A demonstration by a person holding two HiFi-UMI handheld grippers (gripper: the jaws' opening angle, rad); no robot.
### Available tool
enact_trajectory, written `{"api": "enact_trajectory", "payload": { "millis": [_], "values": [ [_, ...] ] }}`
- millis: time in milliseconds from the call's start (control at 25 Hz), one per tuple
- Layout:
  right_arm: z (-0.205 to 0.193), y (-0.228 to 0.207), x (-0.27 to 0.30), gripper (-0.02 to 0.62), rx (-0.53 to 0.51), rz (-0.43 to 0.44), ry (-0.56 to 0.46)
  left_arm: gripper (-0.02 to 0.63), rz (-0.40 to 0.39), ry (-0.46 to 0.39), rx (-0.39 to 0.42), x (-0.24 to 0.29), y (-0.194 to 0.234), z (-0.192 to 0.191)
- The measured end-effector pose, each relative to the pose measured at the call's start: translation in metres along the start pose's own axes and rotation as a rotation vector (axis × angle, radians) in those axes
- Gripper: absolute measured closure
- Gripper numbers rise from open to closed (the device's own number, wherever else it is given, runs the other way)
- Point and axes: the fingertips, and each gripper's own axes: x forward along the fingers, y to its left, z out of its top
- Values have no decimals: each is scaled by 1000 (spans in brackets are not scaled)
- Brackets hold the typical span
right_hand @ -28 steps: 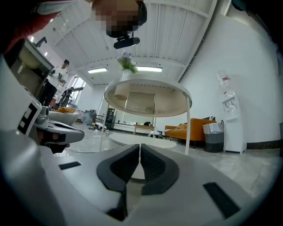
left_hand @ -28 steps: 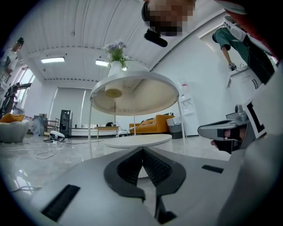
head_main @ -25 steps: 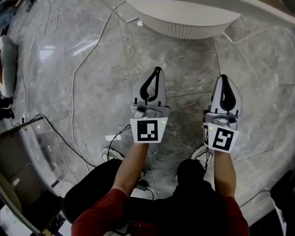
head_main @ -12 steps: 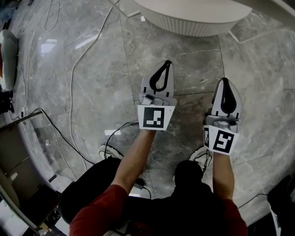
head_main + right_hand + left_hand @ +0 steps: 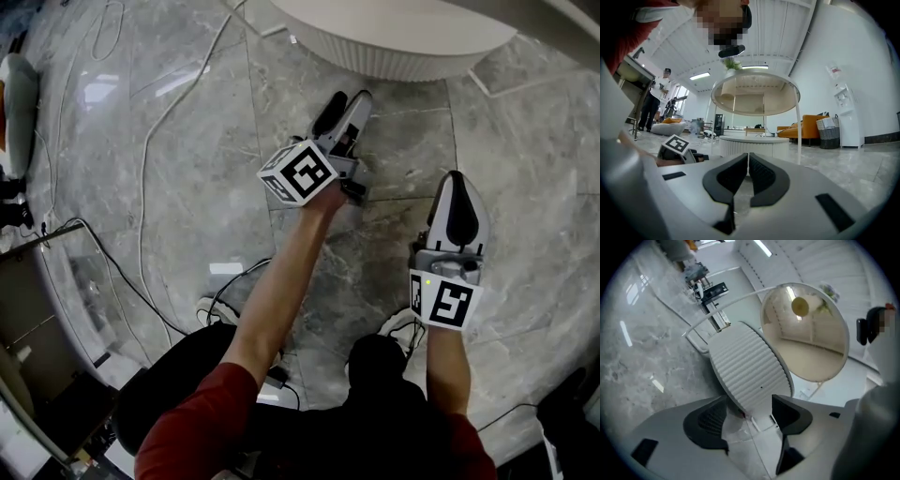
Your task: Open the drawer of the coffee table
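Coffee table (image 5: 394, 33) ahead of left tongs (image 5: 345, 105)

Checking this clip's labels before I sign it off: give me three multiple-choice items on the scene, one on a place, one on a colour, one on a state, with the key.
1. In the head view, the ribbed coffee table lies:
A) at the bottom left
B) at the top, ahead of the person
C) between the person's feet

2. The floor is:
A) brown wood
B) green carpet
C) grey and veined

3. The right gripper has its jaws:
A) together, nothing between them
B) wide apart
C) clamped on a cable

Key:
1 B, its curved ribbed side runs along the top edge.
2 C, glossy grey slabs fill the head view.
3 A, the right gripper view shows its jaws meeting.
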Motion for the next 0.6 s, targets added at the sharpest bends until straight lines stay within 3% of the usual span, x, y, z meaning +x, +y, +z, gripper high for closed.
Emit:
{"api": "enact_trajectory", "payload": {
  "millis": [160,320,600],
  "values": [
    [-2,-9,-3,571,16,-19,5,292,-116,-112,-225,21,16,8],
    [-6,-15,-6,571,17,-32,24,281,-267,-204,-361,36,13,18],
    [-12,-23,-6,571,18,-47,47,284,-397,-353,-582,44,23,34]
  ]
}}
